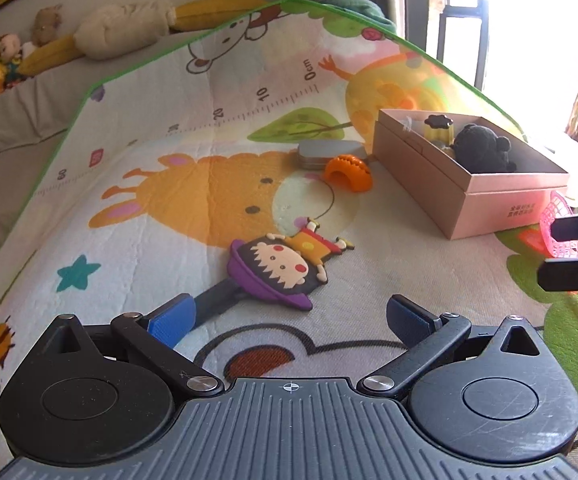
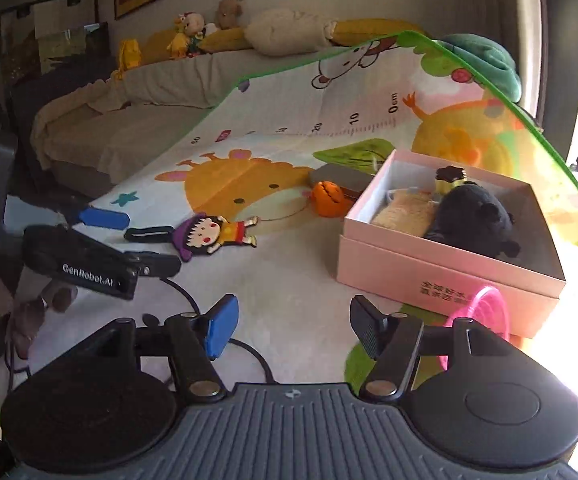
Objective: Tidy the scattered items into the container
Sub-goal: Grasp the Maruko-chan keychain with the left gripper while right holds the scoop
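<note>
Both the left gripper (image 1: 287, 320) and right gripper (image 2: 291, 326) hang empty with jaws apart, the pink box (image 2: 441, 276) already holding a black plush (image 2: 477, 216), while doll clip (image 1: 279, 266), orange toy (image 1: 348, 172) and grey case (image 1: 325, 152) wait on the mat (image 1: 169, 140)

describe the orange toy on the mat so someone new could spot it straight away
Find the pink box on the cartoon play mat. Just beyond its far left corner, against a flat grey case, sits the orange toy. It is a small rounded dome with a ridged top, the only solid orange item lying loose there.
</note>
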Demonstrator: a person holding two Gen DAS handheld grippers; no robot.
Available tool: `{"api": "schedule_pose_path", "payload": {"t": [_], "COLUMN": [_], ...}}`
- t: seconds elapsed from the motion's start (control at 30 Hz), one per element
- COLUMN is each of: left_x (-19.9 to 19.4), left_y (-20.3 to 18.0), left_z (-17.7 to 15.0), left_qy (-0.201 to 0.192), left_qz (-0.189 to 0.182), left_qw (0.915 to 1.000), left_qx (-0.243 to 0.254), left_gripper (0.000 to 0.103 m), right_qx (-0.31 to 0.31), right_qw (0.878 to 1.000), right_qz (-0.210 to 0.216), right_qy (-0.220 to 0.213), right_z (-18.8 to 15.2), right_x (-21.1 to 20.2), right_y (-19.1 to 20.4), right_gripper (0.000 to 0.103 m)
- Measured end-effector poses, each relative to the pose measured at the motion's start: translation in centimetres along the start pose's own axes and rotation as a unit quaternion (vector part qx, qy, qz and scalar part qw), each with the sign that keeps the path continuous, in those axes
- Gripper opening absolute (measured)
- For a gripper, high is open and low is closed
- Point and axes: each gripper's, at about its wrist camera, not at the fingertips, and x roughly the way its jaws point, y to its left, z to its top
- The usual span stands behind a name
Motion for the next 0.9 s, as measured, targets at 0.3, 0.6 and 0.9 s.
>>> {"api": "schedule_pose_path", "payload": {"t": [0.3, 0.6, 0.9], "left_x": [-1.6, -2.4, -4.2], "left_y": [3.3, 5.1, 3.8], "left_z": [-2.2, -3.4, -5.2], "left_qy": [0.013, 0.010, 0.019], "left_qz": [-0.066, -0.083, -0.093], "left_qw": [0.9963, 0.9927, 0.9942], "left_qx": [-0.053, -0.087, -0.049], "left_gripper": [0.103, 0.103, 0.103], "right_qx": [0.047, 0.078, 0.211], "right_qw": [0.989, 0.969, 0.926], "right_qz": [0.098, 0.167, 0.257], "right_qy": [0.096, 0.163, 0.181], "right_z": [9.9, 8.5, 1.8], "right_x": [16.1, 18.7, 11.6], "right_y": [3.6, 2.7, -0.1], "right_gripper": [0.077, 0.082, 0.084]}}
